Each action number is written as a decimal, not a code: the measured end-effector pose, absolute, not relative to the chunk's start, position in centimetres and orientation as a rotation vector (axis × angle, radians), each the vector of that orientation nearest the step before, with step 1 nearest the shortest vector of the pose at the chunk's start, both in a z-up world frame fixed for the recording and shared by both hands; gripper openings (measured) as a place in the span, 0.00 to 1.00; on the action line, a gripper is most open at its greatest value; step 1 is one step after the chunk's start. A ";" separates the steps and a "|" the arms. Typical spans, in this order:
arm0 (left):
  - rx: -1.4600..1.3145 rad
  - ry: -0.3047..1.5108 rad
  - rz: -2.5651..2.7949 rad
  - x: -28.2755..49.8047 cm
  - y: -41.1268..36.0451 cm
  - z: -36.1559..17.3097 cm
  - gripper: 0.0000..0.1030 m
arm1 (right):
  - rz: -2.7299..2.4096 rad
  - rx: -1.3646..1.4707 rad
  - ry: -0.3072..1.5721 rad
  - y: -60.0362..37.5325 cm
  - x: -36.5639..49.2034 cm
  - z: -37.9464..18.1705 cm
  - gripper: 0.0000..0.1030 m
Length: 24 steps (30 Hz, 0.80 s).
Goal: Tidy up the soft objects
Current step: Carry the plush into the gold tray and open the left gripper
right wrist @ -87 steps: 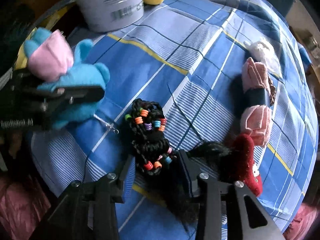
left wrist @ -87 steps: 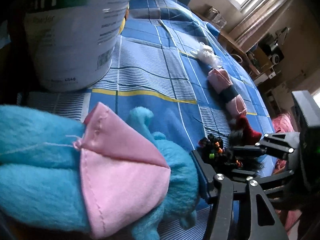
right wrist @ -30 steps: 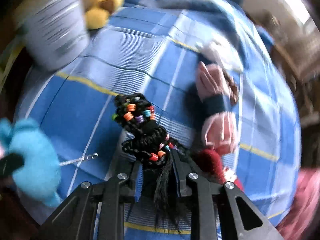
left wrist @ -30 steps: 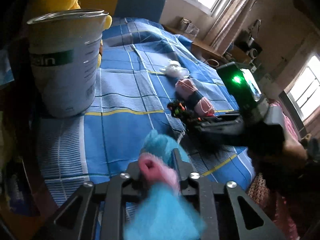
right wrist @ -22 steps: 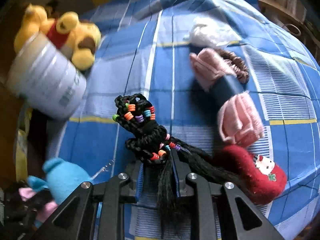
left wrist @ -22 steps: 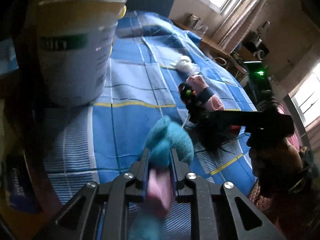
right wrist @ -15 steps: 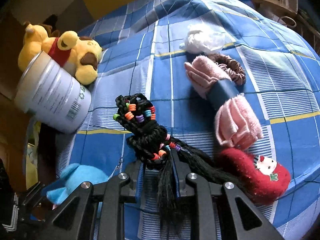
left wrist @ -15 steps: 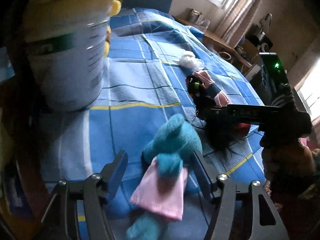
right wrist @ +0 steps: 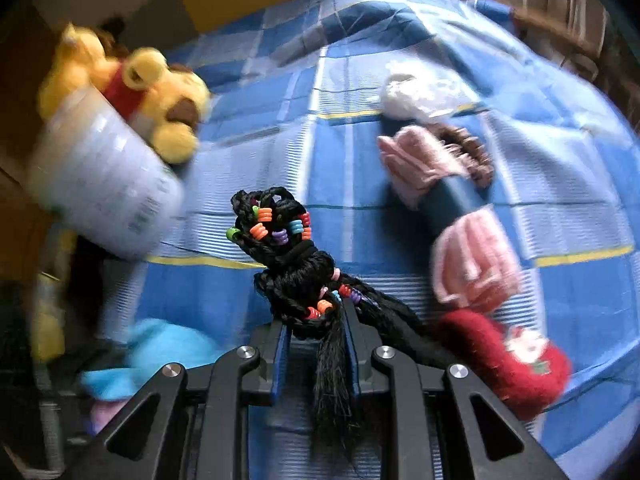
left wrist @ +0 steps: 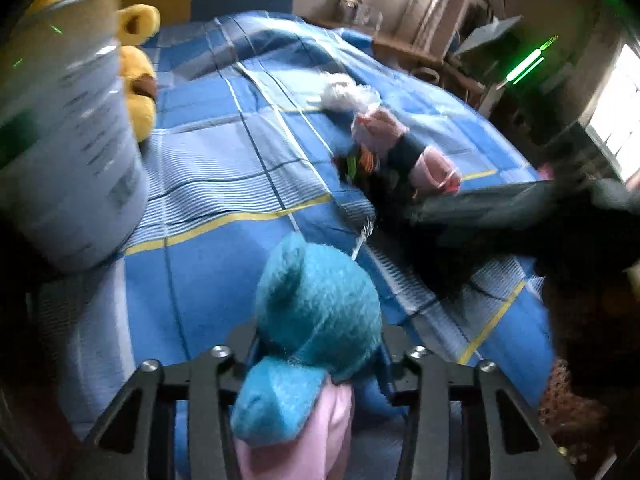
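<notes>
My left gripper is shut on a blue plush toy with a pink part, held over the blue checked cloth. My right gripper is shut on a black braided hairpiece with coloured beads, lifted above the cloth; it also shows blurred in the left wrist view. The blue toy shows at lower left of the right wrist view. A large white tin stands at left, also in the right wrist view.
A yellow bear plush lies behind the tin. A pink and dark rolled cloth, a brown scrunchie, a white fluffy item and a red sock-like toy lie on the cloth at right. Furniture stands beyond.
My left gripper opened around the blue toy half a second ago and has closed on it again. The right gripper with the hairpiece has swung, and both views are blurred by motion.
</notes>
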State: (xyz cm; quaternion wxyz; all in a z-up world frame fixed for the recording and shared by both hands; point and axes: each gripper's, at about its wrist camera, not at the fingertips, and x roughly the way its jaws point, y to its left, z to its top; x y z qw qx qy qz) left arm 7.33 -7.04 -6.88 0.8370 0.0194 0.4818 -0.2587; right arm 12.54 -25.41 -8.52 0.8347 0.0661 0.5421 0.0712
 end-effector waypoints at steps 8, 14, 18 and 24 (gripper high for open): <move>-0.013 0.981 -0.613 2.8 -5.5 -5.1 0.39 | -0.003 -0.010 1.219 -24.9 13.3 -10.5 0.20; -0.094 0.961 -0.622 0.9 -2.9 -3.2 0.38 | -0.019 0.020 1.220 -25.3 13.5 -10.5 0.20; -0.110 0.932 -0.607 -0.8 -0.6 -1.9 0.38 | -0.027 0.018 1.216 -25.5 13.4 -10.5 0.20; -0.171 0.893 -0.527 -2.4 4.5 -0.4 0.38 | -0.068 0.024 1.213 -26.1 13.4 -10.4 0.19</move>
